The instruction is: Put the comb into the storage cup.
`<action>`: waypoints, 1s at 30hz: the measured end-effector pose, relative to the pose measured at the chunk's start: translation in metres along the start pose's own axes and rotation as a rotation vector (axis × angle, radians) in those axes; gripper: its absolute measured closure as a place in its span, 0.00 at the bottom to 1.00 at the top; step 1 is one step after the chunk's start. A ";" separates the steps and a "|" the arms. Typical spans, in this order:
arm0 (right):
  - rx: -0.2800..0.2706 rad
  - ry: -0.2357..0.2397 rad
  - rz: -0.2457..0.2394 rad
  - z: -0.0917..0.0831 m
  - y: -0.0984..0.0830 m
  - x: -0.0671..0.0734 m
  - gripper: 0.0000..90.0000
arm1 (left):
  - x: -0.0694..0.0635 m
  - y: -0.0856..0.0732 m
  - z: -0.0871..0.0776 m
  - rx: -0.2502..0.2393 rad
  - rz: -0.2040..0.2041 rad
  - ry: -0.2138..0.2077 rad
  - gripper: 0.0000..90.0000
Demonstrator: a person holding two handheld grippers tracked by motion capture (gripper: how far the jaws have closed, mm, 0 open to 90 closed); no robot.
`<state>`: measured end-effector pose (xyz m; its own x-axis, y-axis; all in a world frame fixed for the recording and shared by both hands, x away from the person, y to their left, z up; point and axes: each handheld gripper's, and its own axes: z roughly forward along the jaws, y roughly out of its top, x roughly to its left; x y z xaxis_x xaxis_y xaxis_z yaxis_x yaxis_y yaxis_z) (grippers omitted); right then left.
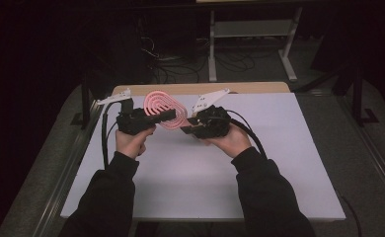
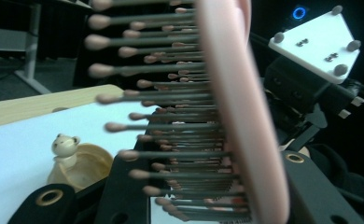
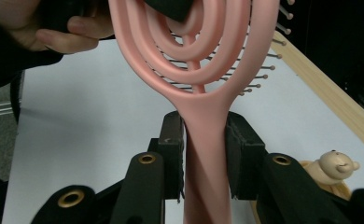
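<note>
Hairbrush (image 1: pixel 165 109) held above the desk (image 1: pixel 279 163) between both grippers. Right gripper (image 3: pixel 203 156) clamped on the handle; left gripper (image 1: pixel 168 115) closed across the head, bristles (image 2: pixel 171 121) between its jaws. Recommend steady, level hands, firm handle grip and no twisting between grippers.

pink hairbrush (image 1: pixel 165 109): 1 | little bear figure (image 3: pixel 333 166): 1 | left gripper (image 1: pixel 167 115): 1 | right gripper (image 1: pixel 186 129): 1 | grippers in all: 2 | hands (image 1: pixel 131 142): 2 | white table (image 1: pixel 289 163): 1
</note>
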<state>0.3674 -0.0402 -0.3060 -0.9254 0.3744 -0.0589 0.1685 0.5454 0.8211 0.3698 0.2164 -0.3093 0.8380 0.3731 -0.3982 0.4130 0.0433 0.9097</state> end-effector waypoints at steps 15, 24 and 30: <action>-0.075 -0.008 0.092 -0.008 -0.009 -0.011 0.57 | -0.008 0.006 0.006 -0.004 0.077 0.055 0.70; -0.083 -0.018 0.183 -0.016 -0.018 -0.022 0.32 | -0.008 0.010 0.003 0.013 0.093 0.066 0.70; -0.076 -0.049 0.215 -0.020 -0.026 -0.029 0.14 | -0.007 0.011 0.002 0.017 0.096 0.069 0.70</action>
<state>0.3829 -0.0797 -0.3144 -0.8529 0.5131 0.0962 0.3325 0.3919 0.8578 0.3689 0.2128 -0.2966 0.8478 0.4378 -0.2993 0.3380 -0.0110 0.9411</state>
